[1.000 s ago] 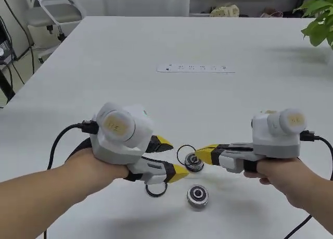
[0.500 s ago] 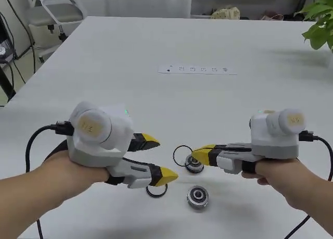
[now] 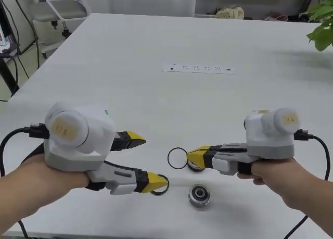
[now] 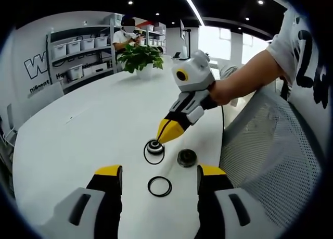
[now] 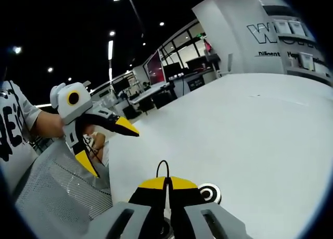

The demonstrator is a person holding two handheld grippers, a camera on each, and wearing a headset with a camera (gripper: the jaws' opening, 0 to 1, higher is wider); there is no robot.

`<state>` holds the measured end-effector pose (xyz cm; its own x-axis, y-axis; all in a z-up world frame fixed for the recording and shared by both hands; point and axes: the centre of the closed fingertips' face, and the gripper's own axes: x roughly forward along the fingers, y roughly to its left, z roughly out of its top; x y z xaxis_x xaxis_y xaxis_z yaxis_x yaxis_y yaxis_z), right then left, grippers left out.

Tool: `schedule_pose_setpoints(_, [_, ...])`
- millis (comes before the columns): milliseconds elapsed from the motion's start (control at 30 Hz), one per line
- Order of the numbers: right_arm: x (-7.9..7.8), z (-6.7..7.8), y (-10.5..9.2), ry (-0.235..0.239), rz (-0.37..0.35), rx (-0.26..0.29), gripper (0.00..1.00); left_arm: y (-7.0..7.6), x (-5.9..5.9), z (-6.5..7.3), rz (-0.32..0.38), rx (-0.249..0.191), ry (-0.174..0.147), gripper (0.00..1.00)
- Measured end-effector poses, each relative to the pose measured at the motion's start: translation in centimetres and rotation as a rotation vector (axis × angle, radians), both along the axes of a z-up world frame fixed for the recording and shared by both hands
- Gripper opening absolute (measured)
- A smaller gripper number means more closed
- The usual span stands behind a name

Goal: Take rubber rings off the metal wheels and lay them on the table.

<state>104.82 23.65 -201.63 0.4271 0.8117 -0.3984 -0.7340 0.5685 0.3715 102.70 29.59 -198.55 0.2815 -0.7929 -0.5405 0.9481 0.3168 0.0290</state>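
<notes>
Rubber ring (image 4: 148, 187) lies loose on table (image 3: 156, 93), left of bare wheel (image 3: 199, 195). Left gripper (image 3: 154, 161), jaws spread, has drawn back from wheel. Right gripper (image 3: 190, 156) pinches second ring (image 3: 168, 158) beyond wheel; that ring likely next.

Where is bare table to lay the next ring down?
Bare: the table beyond the left hand-held gripper and right hand-held gripper, up to the power strip. Crowded: between them, with two metal wheels, a loose rubber ring and the held ring.
</notes>
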Motion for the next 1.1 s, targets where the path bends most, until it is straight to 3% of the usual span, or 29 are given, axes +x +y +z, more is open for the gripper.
schedule_pose_setpoints(600, [-0.7,-0.9,2.3,0.032,0.079,-0.015,0.00,2.3,-0.6,0.4,0.032,0.008,-0.010,0.64])
schedule_pose_setpoints(1100, [-1.4,-2.5,3.6,0.072,0.133,-0.048,0.00,2.8,-0.9,0.4,0.045,0.009,0.002,0.66])
